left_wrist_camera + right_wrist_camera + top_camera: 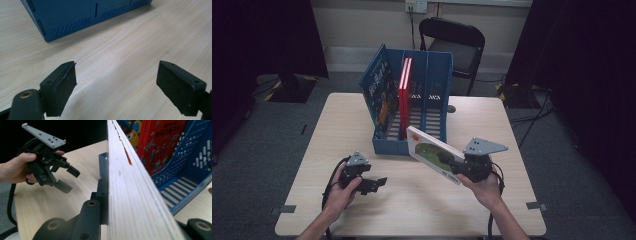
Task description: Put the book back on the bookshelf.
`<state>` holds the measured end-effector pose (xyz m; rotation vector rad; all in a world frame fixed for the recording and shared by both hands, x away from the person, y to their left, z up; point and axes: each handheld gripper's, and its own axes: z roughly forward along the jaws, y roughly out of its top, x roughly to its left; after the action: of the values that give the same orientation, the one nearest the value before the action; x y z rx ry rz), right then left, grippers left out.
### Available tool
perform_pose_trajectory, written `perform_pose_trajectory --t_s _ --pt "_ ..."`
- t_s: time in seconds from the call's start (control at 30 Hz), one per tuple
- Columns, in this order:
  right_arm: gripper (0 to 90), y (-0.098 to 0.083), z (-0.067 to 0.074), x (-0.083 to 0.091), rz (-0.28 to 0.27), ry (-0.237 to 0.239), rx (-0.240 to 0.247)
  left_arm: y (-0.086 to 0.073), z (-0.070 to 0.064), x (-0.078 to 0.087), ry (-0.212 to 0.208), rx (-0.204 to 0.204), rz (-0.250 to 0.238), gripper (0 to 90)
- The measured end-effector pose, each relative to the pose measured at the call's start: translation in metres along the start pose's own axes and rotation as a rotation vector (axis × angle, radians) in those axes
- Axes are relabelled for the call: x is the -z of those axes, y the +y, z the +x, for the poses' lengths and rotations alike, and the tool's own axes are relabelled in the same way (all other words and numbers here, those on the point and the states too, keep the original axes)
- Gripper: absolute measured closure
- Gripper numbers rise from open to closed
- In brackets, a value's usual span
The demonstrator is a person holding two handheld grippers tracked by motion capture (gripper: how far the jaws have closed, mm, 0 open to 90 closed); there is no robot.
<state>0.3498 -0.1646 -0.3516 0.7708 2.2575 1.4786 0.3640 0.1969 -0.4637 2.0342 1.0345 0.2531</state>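
Observation:
My right gripper (451, 163) is shut on a white picture book (433, 152) with a green cover picture, held tilted above the table just in front of the blue file rack (412, 145). In the right gripper view the book's page edge (127, 187) runs up between the jaws toward the rack (180, 187). The rack holds a blue book (379, 92) leaning at the left and a red book (405, 82) upright beside it. My left gripper (379, 183) rests low over the table at front left, open with nothing between its fingers (61, 86).
The wooden table (327, 130) has bare room left and right of the rack. A black chair (454, 47) stands behind the table. The left gripper (66, 180) and the hand holding it appear in the right gripper view. Cables trail off the front edge.

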Motion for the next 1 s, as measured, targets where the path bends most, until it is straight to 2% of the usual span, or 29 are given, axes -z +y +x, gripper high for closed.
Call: perform_pose_trajectory --t_s 0.17,0.43,0.5,0.63,0.9,0.93,1.0 --pt "76.5 0.007 -0.008 -0.004 -0.017 -0.033 -0.020 0.000 0.001 0.000 0.011 0.007 -0.003 16.0" --pt "76.5 0.015 -0.017 -0.008 -0.022 -0.071 -0.023 0.000 0.003 0.000 0.014 0.015 -0.005 16.0" --pt "76.5 0.018 -0.021 -0.009 -0.022 -0.098 -0.031 0.000 0.003 0.000 0.014 0.014 -0.001 16.0" --pt "76.5 0.020 -0.025 -0.012 -0.025 -0.131 -0.033 0.000 0.003 0.000 0.027 0.016 -0.002 16.0" --pt "76.5 0.020 -0.034 -0.015 -0.031 -0.151 -0.069 -0.001 0.004 0.000 0.033 0.021 -0.001 16.0" --pt "76.5 0.020 -0.035 -0.016 -0.026 -0.174 -0.072 -0.001 0.004 0.000 0.033 0.021 0.002 16.0" --pt "76.5 0.020 -0.036 -0.017 -0.027 -0.177 -0.075 -0.001 0.004 0.000 0.035 0.023 -0.002 16.0"
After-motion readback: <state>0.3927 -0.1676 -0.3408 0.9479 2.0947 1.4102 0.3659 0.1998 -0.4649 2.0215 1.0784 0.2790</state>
